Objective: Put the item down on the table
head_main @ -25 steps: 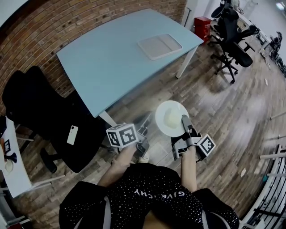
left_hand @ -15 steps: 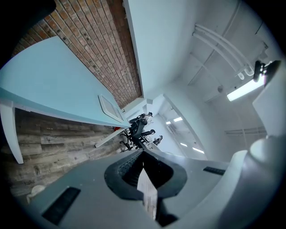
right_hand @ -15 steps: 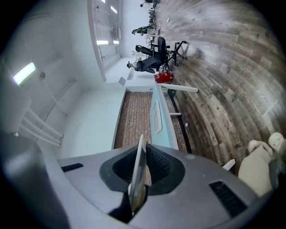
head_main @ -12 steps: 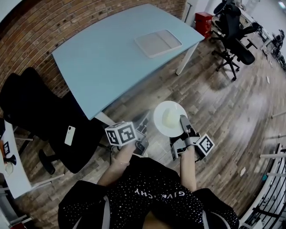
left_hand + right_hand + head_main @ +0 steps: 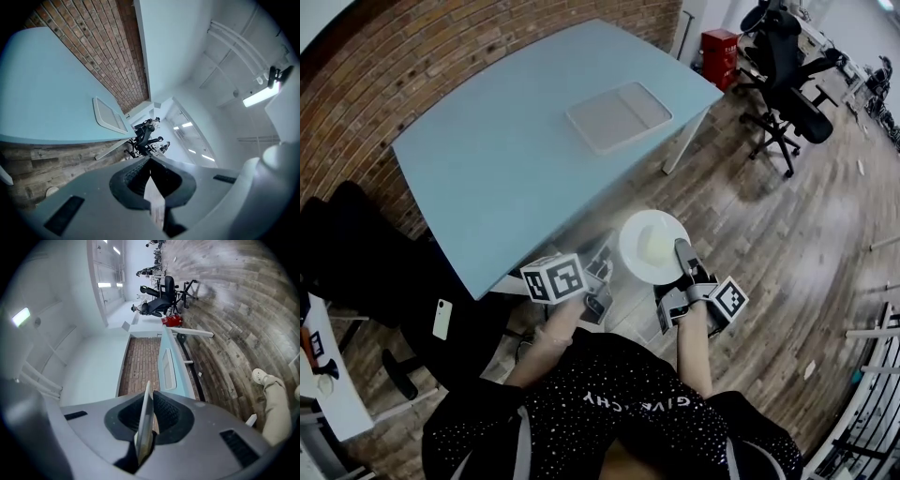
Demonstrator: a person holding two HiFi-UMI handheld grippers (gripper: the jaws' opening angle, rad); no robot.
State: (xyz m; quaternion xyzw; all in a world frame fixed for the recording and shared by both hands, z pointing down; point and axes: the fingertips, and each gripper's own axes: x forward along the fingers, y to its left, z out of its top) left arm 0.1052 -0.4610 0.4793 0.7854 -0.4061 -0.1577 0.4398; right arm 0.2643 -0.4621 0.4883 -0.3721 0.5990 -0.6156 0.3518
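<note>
A round white plate [image 5: 649,246] with a pale middle hangs over the wooden floor, in front of the light blue table [image 5: 497,159]. My right gripper [image 5: 682,257] is shut on its near right rim. In the right gripper view the plate [image 5: 144,427] stands edge-on between the jaws of that gripper [image 5: 146,423]. My left gripper [image 5: 605,273] is at the plate's left rim. In the left gripper view a thin white edge of the plate [image 5: 155,206] is pinched in that gripper [image 5: 152,187]. The table [image 5: 42,93] lies ahead, off to the left.
A white tray [image 5: 619,115] lies on the far right part of the table. A black office chair [image 5: 356,253] with a white phone [image 5: 442,319] on its seat stands at the left. More black chairs [image 5: 787,66] and a red box [image 5: 719,52] stand at the upper right.
The table and its tray have shifted left and nearer in the head view. Both grippers still hold the plate at the same height.
</note>
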